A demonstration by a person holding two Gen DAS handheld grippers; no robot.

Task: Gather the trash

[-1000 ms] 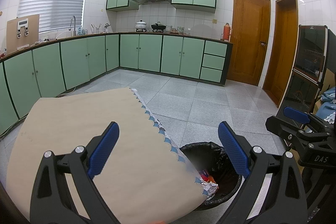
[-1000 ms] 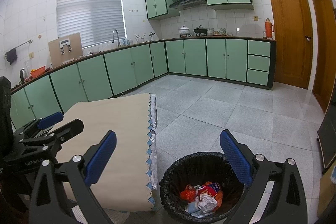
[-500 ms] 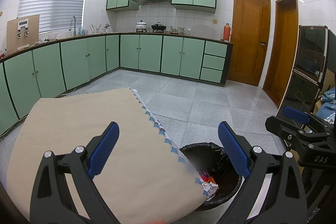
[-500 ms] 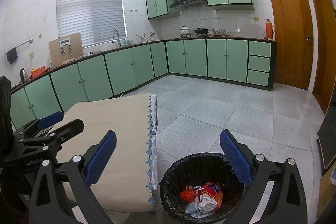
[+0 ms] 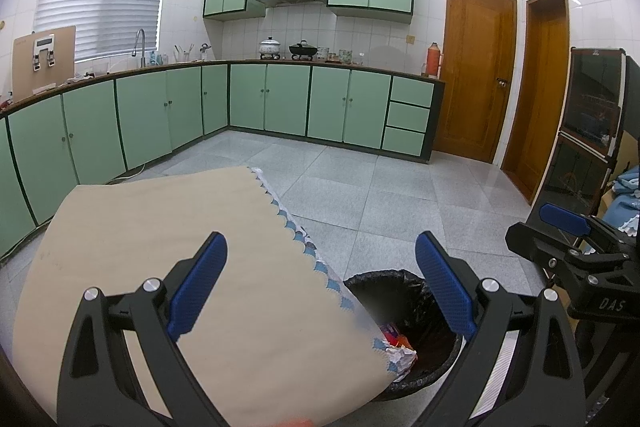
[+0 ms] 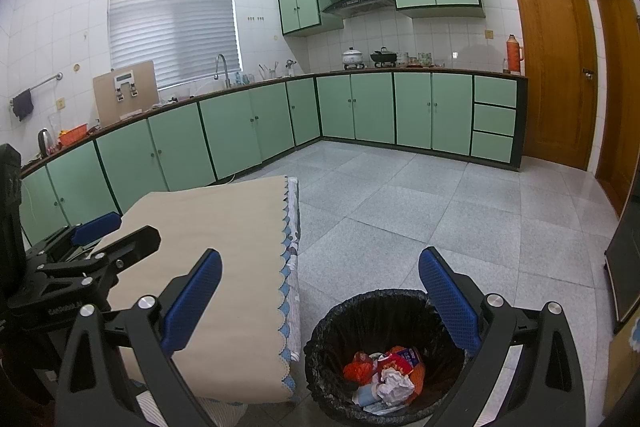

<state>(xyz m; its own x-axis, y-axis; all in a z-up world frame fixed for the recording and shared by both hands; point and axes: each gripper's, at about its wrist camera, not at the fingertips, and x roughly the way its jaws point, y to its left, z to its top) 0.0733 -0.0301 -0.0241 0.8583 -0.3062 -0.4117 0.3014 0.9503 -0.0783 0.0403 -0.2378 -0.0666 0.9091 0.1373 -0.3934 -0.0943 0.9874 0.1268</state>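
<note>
with the trash already lying in the bin at lower centre of the right view, both the left gripper and right gripper hang apart and empty; collection looks finished, and any next move calls for finding a leftover piece on the table.

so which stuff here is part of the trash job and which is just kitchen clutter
Part of the job:
- black-lined bin
- trash in it
- left tool, open
- right tool, open

Just lying about:
- cloth-covered table
- white pot
- black wok
- orange thermos
</note>
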